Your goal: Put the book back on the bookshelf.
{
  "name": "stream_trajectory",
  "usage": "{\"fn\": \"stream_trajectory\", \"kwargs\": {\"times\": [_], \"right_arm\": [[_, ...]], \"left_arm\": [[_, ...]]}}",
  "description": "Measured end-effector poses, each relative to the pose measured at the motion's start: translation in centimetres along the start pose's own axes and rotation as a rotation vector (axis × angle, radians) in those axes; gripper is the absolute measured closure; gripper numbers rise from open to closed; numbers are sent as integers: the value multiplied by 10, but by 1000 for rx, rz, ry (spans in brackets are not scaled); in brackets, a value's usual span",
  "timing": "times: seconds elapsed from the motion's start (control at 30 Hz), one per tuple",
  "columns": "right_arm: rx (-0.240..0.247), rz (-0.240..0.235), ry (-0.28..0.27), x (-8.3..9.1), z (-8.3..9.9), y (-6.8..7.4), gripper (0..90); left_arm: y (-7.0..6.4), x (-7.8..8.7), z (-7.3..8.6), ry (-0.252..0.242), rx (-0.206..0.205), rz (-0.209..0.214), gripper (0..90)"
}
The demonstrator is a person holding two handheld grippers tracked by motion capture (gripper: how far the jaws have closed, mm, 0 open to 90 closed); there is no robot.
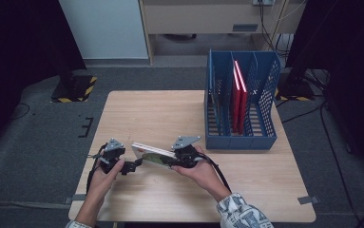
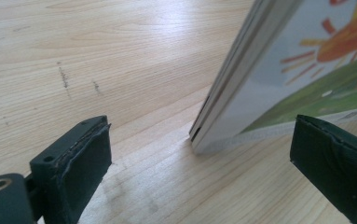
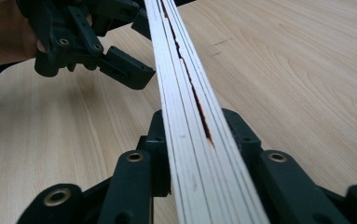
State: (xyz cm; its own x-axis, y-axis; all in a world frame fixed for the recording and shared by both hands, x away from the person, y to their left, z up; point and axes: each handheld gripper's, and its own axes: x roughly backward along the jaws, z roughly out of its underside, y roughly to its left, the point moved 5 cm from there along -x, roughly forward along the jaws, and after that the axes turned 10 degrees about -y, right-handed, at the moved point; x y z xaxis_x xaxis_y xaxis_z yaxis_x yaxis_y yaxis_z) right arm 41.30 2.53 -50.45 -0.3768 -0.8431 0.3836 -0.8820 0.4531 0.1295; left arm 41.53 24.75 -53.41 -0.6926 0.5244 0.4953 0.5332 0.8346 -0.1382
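White-edged book (image 1: pixel 152 155) clamped by right gripper (image 1: pixel 176 160) (left gripper (image 1: pixel 133 166) agape)

My high view looks down and forward over the table (image 1: pixel 265 190). Both gripper views sit close, facing opposite ends of one book (image 1: pixel 152 154).

Lab: hazard-taped stand (image 1: pixel 73 89), cables (image 1: pixel 329 142)

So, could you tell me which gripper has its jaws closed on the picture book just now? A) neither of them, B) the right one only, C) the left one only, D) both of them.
B: the right gripper has its jaws pressed on both sides of the picture book, while the left gripper has its jaws spread apart, clear of the book's corner.
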Motion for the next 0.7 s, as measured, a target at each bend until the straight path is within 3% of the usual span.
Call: {"fn": "stream_trajectory", "kwargs": {"times": [0.27, 0.7], "right_arm": [[11, 12, -2, 1, -1, -1, 753], [3, 55, -27, 10, -3, -5, 757]], "left_arm": [[8, 2, 1, -3, 1, -31, 51], [18, 1, 6, 34, -32, -83, 31]]}}
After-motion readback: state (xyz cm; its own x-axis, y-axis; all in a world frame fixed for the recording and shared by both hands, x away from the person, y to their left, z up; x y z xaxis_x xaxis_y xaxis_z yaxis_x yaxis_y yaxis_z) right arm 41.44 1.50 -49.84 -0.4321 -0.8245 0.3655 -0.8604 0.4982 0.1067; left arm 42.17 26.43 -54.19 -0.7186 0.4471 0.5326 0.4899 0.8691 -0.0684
